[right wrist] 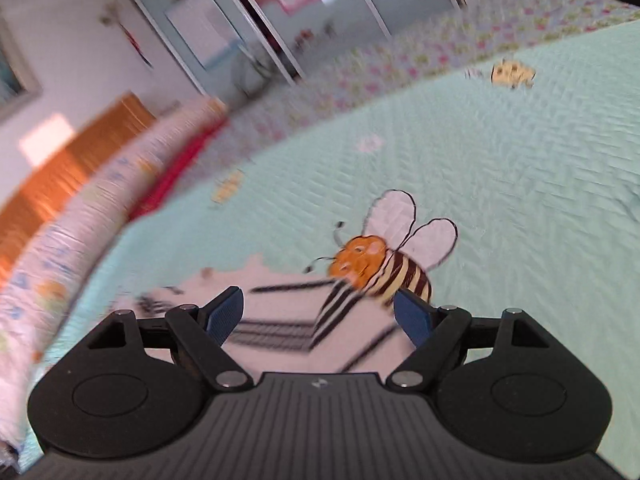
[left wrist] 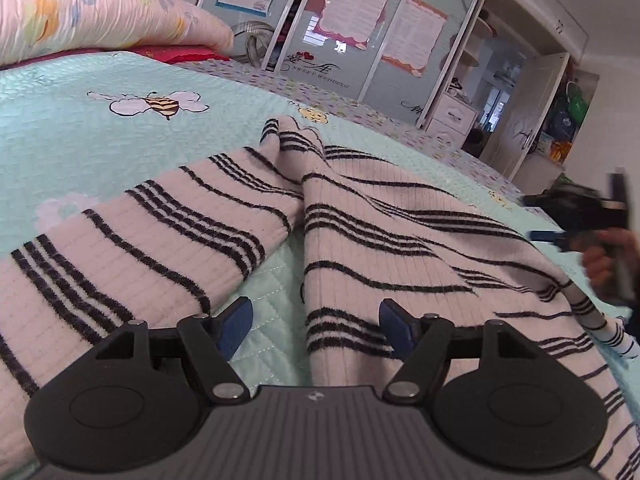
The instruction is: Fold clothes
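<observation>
A pale pink sweater with black stripes [left wrist: 380, 236] lies spread on the mint quilted bedspread [left wrist: 80, 148]; one sleeve [left wrist: 132, 256] stretches to the left. My left gripper [left wrist: 316, 330] hovers open just above the gap between sleeve and body, nothing between its blue pads [left wrist: 236, 328]. In the left wrist view, my right gripper [left wrist: 560, 236] appears blurred at the far right edge, held by a hand [left wrist: 604, 264]. In the right wrist view, my right gripper [right wrist: 318, 316] stands open over a blurred part of the sweater [right wrist: 288, 328], holding nothing.
A floral pillow [left wrist: 88, 8] and a red cloth [left wrist: 180, 54] lie at the head of the bed. Mirrored wardrobe doors [left wrist: 352, 28] and a white drawer unit [left wrist: 452, 120] stand beyond the bed. A bee picture [right wrist: 384, 264] marks the bedspread.
</observation>
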Available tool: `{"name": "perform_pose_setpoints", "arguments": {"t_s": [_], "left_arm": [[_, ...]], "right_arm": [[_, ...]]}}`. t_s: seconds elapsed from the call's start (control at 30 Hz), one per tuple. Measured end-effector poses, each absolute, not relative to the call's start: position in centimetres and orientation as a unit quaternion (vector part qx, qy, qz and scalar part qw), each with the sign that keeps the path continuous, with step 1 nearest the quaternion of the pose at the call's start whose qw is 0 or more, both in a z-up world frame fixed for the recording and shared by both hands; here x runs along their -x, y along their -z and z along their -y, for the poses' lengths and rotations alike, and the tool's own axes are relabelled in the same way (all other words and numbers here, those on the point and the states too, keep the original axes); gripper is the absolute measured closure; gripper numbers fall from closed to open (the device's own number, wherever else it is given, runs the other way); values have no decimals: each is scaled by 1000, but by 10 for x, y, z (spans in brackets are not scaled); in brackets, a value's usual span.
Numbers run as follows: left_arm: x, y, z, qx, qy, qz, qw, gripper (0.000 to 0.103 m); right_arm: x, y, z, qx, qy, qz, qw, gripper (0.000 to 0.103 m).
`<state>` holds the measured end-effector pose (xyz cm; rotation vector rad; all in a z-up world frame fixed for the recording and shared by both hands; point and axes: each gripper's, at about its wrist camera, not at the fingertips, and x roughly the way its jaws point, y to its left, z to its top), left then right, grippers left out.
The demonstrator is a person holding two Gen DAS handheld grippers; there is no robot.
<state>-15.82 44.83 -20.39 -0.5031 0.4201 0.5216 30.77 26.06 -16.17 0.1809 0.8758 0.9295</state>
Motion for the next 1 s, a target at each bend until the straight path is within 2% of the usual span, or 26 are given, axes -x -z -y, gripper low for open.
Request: {"name": "perform_pose_setpoints", "arguments": {"t_s": [0.1,0.2,0.27,0.33,0.4,0.6,0.67,0.7,0.8,0.87,0.9,0.93,1.0], "left_arm": [[159,205,-449,250,-250,-203,913,28],[161,205,-448,252,-248,-202,913,28],[162,205,-448,253,-248,-202,913,28],[163,204,-449,256,-246,-200,913,28],[165,204,-450,261,-244,-197,913,28],[167,204,-455,277,-242,-185,911,28],[166,205,-456,278,-241,-185,911,28],[166,205,-456,279,-240,-185,911,28],[167,206,-456,281,-238,-184,911,28],[167,206,-457,284,-237,-184,911,28],[167,207,-457,284,-237,-184,910,28],[167,207,-457,285,-237,-184,910,28],[167,207,-456,283,-237,-184,911,28]], "right_arm": [[-320,179,-293,-48,-411,-428,803,23],[-312,195,-307,-17,-432,-442,786,60],[-294,197,-314,31,-438,-417,796,67],[-289,196,-318,54,-432,-404,804,89],[-293,188,-319,66,-422,-390,816,97],[-337,154,-318,52,-328,-319,888,98],[-347,157,-321,38,-345,-344,872,90],[-344,160,-321,47,-340,-352,871,84],[-324,158,-296,39,-319,-329,888,82],[-306,147,-258,-17,-316,-315,895,70],[-294,143,-239,-41,-325,-322,888,59],[-281,141,-222,-62,-338,-331,879,53],[-256,137,-187,-104,-362,-347,859,51]]}}
